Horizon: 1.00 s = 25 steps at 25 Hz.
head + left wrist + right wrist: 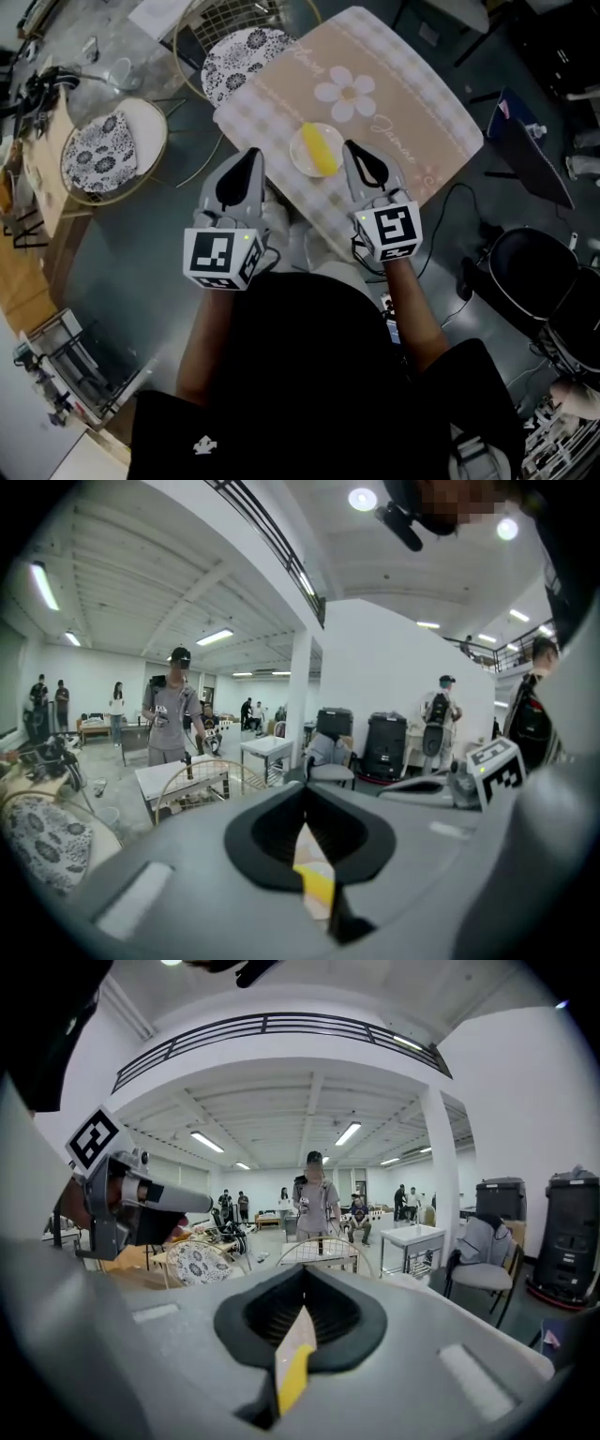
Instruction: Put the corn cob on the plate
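A yellow corn cob (322, 150) lies on a small pale plate (301, 159) near the front edge of a table with a beige checked cloth (412, 112). My left gripper (249, 157) hangs just left of the plate, off the table's corner, its jaws together and empty. To the right of the plate, my right gripper (353, 150) is shut with nothing in it. Both are raised above the table. In the left gripper view, a sliver of the corn cob (317, 885) shows through the narrow slit below the jaws. The right gripper view shows the corn cob (292, 1377) the same way.
Two wire chairs with patterned cushions (105, 150) (242, 56) stand left of and behind the table. A black office chair (530, 272) and a floor cable are at the right. Several people stand far off in the hall (314, 1194).
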Each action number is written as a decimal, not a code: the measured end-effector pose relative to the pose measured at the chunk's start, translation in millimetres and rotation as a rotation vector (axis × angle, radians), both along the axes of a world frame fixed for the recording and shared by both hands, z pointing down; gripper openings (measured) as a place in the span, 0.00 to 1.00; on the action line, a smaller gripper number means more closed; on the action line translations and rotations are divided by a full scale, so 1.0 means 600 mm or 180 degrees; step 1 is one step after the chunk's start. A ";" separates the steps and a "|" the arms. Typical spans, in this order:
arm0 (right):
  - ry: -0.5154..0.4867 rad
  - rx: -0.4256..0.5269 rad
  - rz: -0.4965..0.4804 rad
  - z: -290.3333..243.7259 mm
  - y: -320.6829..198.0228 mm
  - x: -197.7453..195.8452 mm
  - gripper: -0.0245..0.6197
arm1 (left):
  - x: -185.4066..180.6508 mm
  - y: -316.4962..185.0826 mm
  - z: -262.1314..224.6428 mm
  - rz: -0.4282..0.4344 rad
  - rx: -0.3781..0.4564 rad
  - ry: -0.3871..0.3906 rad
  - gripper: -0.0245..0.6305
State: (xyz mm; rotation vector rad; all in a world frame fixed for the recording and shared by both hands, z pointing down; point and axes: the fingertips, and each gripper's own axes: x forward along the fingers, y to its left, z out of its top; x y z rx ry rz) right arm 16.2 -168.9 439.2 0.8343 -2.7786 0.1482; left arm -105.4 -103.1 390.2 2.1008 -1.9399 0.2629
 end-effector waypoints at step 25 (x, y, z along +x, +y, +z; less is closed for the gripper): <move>-0.0308 0.0376 0.0668 -0.162 0.134 -0.089 0.04 | -0.091 0.081 -0.065 0.0575 0.0398 0.0077 0.05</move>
